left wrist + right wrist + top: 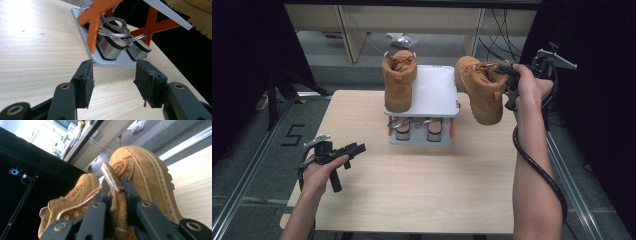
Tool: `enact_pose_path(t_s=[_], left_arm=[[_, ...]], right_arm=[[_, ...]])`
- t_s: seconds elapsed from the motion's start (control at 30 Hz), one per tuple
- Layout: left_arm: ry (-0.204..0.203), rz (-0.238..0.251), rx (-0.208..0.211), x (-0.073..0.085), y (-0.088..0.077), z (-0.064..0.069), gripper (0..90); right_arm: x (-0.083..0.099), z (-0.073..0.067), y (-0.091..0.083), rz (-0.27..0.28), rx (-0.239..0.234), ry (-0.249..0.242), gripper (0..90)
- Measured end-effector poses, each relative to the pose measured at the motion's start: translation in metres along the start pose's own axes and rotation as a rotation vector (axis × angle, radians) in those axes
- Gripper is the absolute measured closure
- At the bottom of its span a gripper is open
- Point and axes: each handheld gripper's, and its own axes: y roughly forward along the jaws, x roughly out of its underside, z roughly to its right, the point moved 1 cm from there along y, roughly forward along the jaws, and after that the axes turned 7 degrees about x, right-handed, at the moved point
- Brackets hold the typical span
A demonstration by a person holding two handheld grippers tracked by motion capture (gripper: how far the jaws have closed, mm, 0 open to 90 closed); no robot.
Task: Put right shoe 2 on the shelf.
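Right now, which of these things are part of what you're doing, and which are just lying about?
In use:
- held boot, gripped at its collar by the right gripper
- second boot, standing on the rack
- two-level shoe rack

Not in use:
- heeled sandals on the rack's lower level
- left gripper, open, empty, over the table
- crumpled bag on the floor behind

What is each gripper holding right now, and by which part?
The right gripper is clamped on the tongue of a tan boot, lifted beside the rack. The left gripper is open over the table, holding nothing.
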Motion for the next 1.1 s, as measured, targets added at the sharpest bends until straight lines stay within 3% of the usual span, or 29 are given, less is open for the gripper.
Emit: enact_pose_path(t_s=[0.2,0.23,0.27,0.37,0.47,0.63,0.67,0.8,0.83,0.9,1.1], left_arm=[[0.000,0.000,0.001,0.000,-0.001,0.000,48.2],[0.004,-0.001,-0.001,0.000,-0.001,-0.001,48.2],[0.003,-0.001,-0.001,0.000,-0.001,-0.001,48.2],[0.008,-0.004,-0.001,-0.001,-0.002,-0.002,48.2],[0.007,-0.003,-0.001,-0.001,-0.002,-0.002,48.2],[0.006,-0.004,-0.001,-0.001,-0.002,-0.002,48.2],[0.003,-0.004,0.000,-0.001,-0.002,-0.002,48.2],[0.003,-0.003,0.002,-0.001,-0.002,-0.002,48.2],[0.004,-0.004,0.001,-0.001,-0.002,-0.002,48.2],[0.004,-0.004,0.001,0.000,-0.002,-0.002,48.2],[0.004,-0.004,0.000,0.000,-0.002,-0.002,48.2]], right_arm=[[0.001,-0.005,0.004,0.007,-0.008,-0.021,83.1],[0.001,-0.007,0.004,-0.009,-0.016,0.000,83.1],[0.001,-0.006,0.005,0.000,-0.017,-0.019,83.1],[0.002,-0.010,0.006,-0.010,-0.018,0.010,83.1],[0.003,-0.013,0.008,-0.012,-0.020,0.010,83.1],[0.003,-0.014,0.012,-0.004,-0.016,-0.024,83.1],[0.004,-0.016,0.012,-0.011,-0.020,-0.004,83.1],[0.005,-0.016,0.015,-0.005,-0.020,-0.025,83.0],[0.006,-0.018,0.015,-0.021,-0.020,-0.004,83.0],[0.006,-0.019,0.017,-0.008,-0.023,-0.022,83.1],[0.007,-0.025,0.020,-0.020,-0.034,-0.004,83.0]])
